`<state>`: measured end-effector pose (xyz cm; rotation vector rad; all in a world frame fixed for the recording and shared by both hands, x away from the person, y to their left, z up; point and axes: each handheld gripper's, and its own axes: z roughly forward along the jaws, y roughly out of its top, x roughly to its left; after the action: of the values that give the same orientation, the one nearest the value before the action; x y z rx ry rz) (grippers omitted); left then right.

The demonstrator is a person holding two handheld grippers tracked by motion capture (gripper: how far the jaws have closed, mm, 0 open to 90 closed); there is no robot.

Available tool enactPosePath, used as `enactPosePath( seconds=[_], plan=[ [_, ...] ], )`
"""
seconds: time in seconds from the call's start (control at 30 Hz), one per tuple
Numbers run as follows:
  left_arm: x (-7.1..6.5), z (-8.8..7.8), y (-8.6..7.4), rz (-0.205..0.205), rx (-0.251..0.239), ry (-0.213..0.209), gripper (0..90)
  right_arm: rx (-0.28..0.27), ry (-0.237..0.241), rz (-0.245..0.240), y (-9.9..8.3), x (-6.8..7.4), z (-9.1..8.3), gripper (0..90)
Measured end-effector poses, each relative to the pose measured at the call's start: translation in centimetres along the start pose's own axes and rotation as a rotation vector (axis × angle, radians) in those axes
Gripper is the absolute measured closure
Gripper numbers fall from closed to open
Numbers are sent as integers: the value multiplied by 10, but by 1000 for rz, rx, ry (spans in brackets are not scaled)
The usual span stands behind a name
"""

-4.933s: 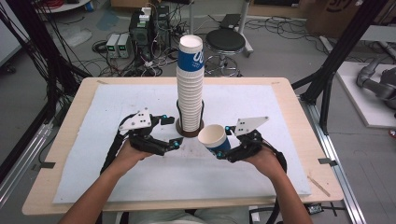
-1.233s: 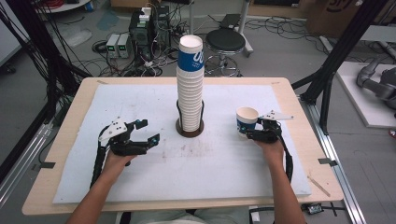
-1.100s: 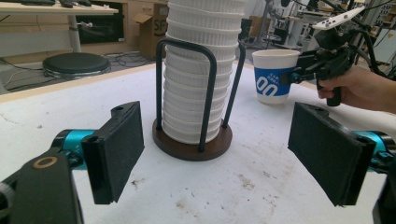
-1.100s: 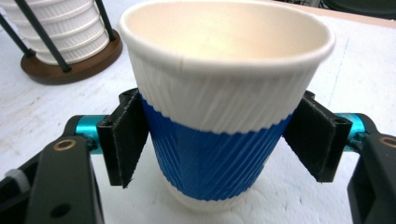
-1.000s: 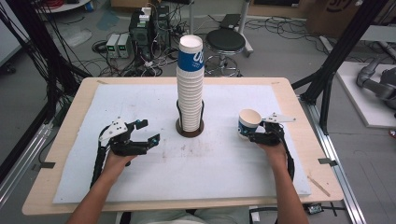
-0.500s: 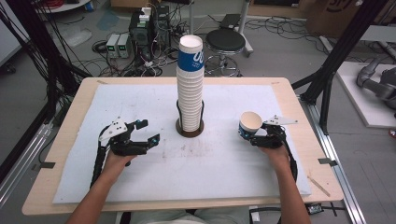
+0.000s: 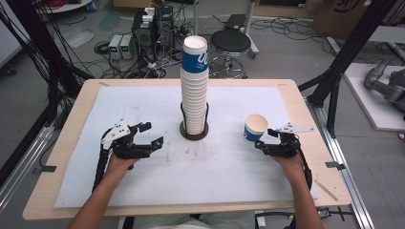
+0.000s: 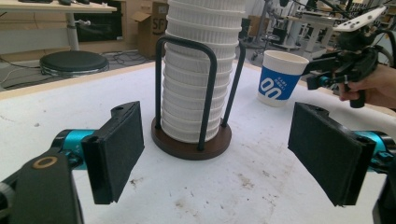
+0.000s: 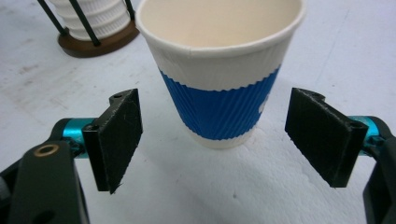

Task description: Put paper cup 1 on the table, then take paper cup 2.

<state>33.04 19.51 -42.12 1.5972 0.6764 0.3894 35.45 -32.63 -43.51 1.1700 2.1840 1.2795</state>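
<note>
Blue-banded paper marks the cup [image 7: 256, 127], which stands upright on the white mat [image 7: 229, 167], well to the right of the stack [image 7: 195, 86] of nested cups in its wire holder [image 8: 191, 135]. The cup's long axis is vertical, mouth up and empty.

Everything turns on how the cup lies from the right gripper [image 9: 219, 144]: straight ahead, just beyond the two pads, centred on the gap between them. The jaws stand wide apart, wider than the cup's body, and hold nothing; clear mat shows on both sides between pad and cup wall. From the high view the fingertips seem to sit level with the cup's lower half, though the angle makes that hard to fix.

On the other side of the stack, the left gripper [image 8: 224, 154] is also spread wide and empty, aimed at the holder's wooden base with the stack between it and the cup. So the right hand [image 7: 289, 162] is by far the nearer to the cup.

Judging from this, a short forward reach would put the cup between the pads, while a pull straight back would leave it standing.
</note>
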Motion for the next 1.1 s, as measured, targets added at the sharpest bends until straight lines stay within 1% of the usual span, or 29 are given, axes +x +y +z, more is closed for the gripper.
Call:
enactPosePath(
  seconds=[0.03, 0.1, 0.2, 0.27, 0.33, 0.4, 0.43, 0.53, 0.57, 0.6, 0.7, 0.9, 0.97, 1.1],
  plan=[
    [0, 0, 0, 0, -1, 0, 180, -12, 3, 8, -1, 0, -5, 196],
    [1, 0, 0, -5, 0, 0, 180, -37, 2, 3, -3, 0, -15, 196],
    [1, -1, 1, -13, -7, 4, 181, -57, -2, 9, -6, 3, -29, 196],
    [2, -2, 2, -5, -7, 10, 180, -68, -9, 5, -9, 6, -38, 196],
    [3, -2, 3, -12, -13, 12, 180, -78, -10, -3, -10, 8, -45, 196],
    [5, -4, 4, -9, -15, 15, 180, -89, -12, -5, -10, 13, -52, 196],
    [5, -4, 4, -17, -20, 16, 181, -99, -12, -8, -9, 15, -55, 196],
    [7, -7, 6, -17, -27, 17, 180, -128, -7, -21, -7, 20, -63, 196],
    [7, -7, 6, -14, -28, 17, 180, -136, -2, -17, -6, 23, -65, 196],
    [6, -8, 6, -19, -33, 21, 180, -141, -5, -18, -5, 24, -67, 195],
    [6, -10, 7, -9, -36, 24, 181, -162, -3, -30, -3, 27, -70, 196],
    [4, -10, 8, -10, -37, 22, 181, -168, 4, -43, 0, 31, -70, 196],
    [4, -10, 8, -8, -37, 20, 180, -164, 8, -38, 0, 31, -70, 196],
    [6, -11, 8, -12, -40, 23, 180, -169, 11, -49, 3, 33, -69, 196]
  ],
)
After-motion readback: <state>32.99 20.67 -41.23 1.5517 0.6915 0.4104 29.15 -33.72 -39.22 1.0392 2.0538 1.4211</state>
